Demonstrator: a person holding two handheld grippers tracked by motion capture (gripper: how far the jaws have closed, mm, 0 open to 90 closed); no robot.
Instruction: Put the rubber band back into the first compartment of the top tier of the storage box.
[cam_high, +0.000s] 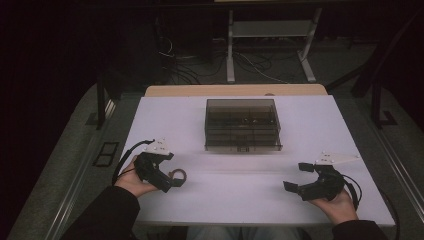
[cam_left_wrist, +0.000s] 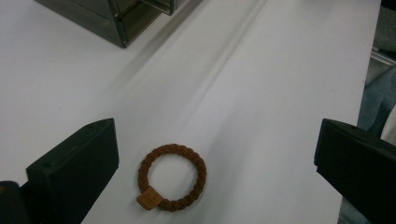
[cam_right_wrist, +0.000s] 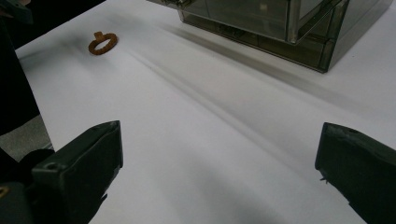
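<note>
Brown braided ring (cam_left_wrist: 172, 177), apparently a hair tie with a small tan tag on its near edge, lies flat on the white table (cam_high: 240, 200) at my left side; in the left gripper view it sits between the two black jaws, closer to the left-hand jaw and touching neither. I read the left gripper (cam_high: 172, 179) as spread wide, jaws well apart with bare table between them and the ring inside the gap. In the high view the ring (cam_high: 178, 174) shows just at the tip of that gripper, partly covered by the jaw. Right gripper (cam_high: 298, 177) is held at the right side of the table, also wide open; its own view shows only white surface between the jaws, nothing gripped. From there I see the ring (cam_right_wrist: 102, 43) far off across the table, well apart from this gripper. Smoked, see-through plastic organizer box (cam_high: 242, 124) with inner dividers stands at the middle of the table, beyond both grippers; its lid appears closed, contents I cannot make out. It is well clear of the ring and does not block either gripper. A faint crease runs across the table covering between the box and the grippers. Beyond the table's far edge: floor cables (cam_high: 260, 67) and a white metal stand (cam_high: 270, 30), dimly lit.
</note>
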